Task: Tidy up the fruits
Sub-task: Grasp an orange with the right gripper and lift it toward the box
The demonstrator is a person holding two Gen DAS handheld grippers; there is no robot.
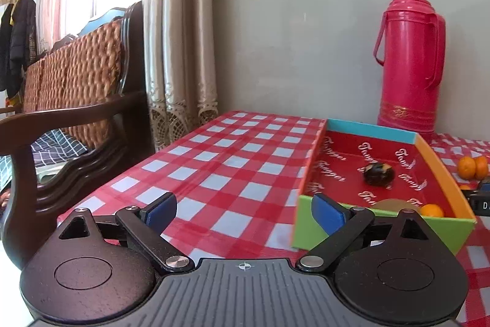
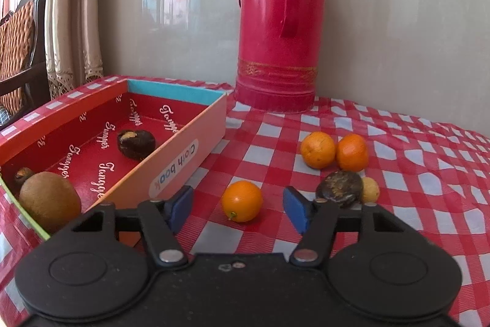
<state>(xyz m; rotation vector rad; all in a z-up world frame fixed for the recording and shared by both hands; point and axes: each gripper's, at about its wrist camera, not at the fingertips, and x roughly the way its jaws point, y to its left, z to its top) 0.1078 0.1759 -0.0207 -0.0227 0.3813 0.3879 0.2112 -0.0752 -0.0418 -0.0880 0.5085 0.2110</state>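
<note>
Item: our right gripper [image 2: 239, 209], jaws apart around small orange [image 2: 242, 200], untouched | left gripper [image 1: 243, 209] wide, empty | risk: we nudge it; it rolls

My left camera sits low over the bench [image 1: 232, 161], looking toward the wall across its left part. My right camera looks close toward the same wall. Both share the box [image 1: 309, 222] [image 2: 190, 140] and flask [image 1: 410, 57] [image 2: 281, 20].
</note>
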